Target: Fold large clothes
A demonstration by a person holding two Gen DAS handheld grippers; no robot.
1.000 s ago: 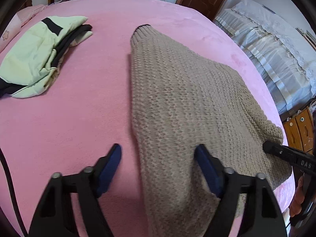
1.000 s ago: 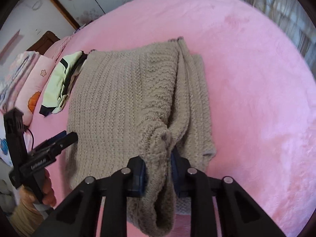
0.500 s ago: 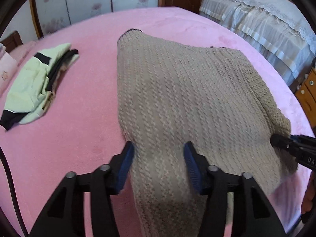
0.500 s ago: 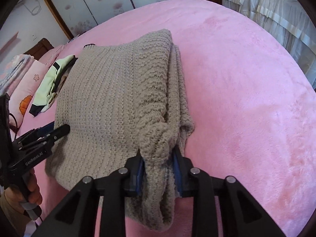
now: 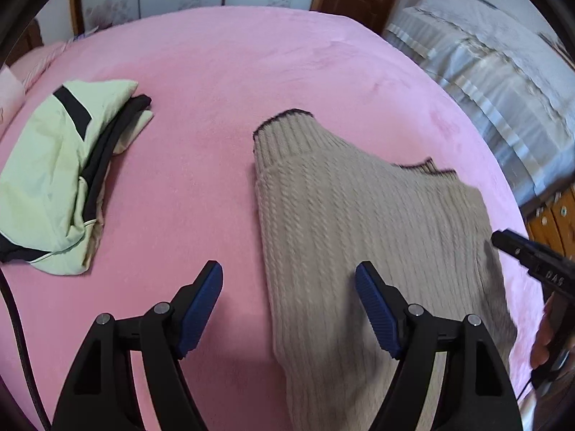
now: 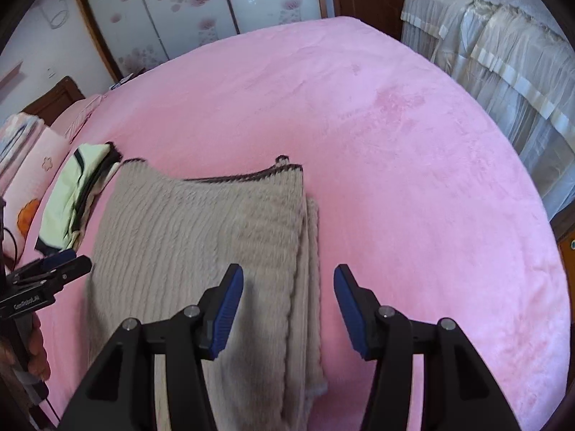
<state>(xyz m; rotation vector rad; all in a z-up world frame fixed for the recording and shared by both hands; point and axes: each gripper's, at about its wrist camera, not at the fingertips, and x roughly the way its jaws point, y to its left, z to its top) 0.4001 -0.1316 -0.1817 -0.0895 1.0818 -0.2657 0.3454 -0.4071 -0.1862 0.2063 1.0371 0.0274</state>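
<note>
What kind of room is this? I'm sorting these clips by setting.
Most likely a home bedroom: a bed under a pink blanket, a pillow at its head, floral sliding wardrobe doors behind, and a beige knit sweater laid out for folding.

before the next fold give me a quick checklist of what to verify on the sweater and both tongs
1. Right tongs let go of the sweater: ok, jaws have just been opening, knit below them but not pinched.
2. Left tongs free: ok, jaws have just been opening, pads apart over the sweater's edge.
3. Sweater lies flat on the bed: ok, folded layers stacked along its right side.
4. Near edge fully on the bed: cannot tell, hidden under the tongs.
5. Green garment apart from the sweater: ok.
</note>
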